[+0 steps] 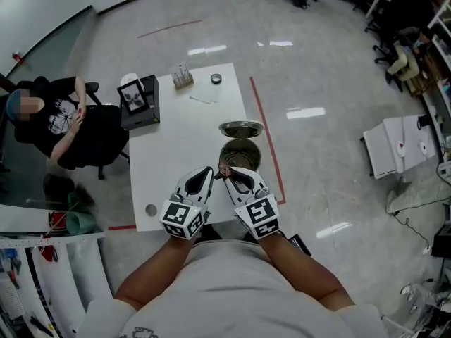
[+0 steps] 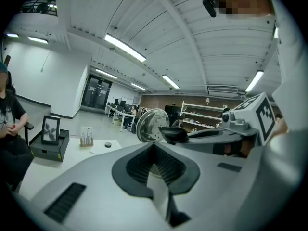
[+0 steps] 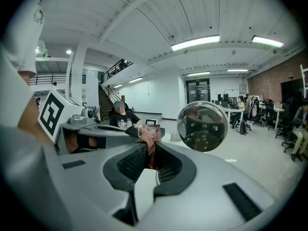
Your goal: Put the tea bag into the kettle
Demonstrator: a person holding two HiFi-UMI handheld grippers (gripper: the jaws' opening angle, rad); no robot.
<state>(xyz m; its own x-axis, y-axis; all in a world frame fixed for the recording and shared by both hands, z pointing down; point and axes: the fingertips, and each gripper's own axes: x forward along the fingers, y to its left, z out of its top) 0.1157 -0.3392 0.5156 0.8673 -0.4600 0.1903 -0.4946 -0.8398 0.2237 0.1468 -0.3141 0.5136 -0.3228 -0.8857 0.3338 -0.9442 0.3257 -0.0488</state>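
Note:
On the white table (image 1: 176,146) stands the metal kettle (image 1: 239,155), its mouth open. Its round lid (image 1: 241,128) is raised behind it, and the lid (image 3: 202,126) shows shiny and face-on in the right gripper view. My right gripper (image 1: 227,174) hovers at the kettle's near rim, shut on a reddish-pink tea bag (image 3: 150,141) that sticks out past the jaw tips. In the head view the tea bag (image 1: 224,168) is a small dark red bit. My left gripper (image 1: 210,172) is close beside it, jaws together, tip against the tea bag; I see nothing between its pads.
A person in black (image 1: 63,118) sits at the table's far left. A black box with a framed picture (image 1: 139,101), a small rack (image 1: 182,76), a dark round cap (image 1: 215,78) and a white strip (image 1: 201,100) lie at the far end. Red tape (image 1: 268,139) marks the floor.

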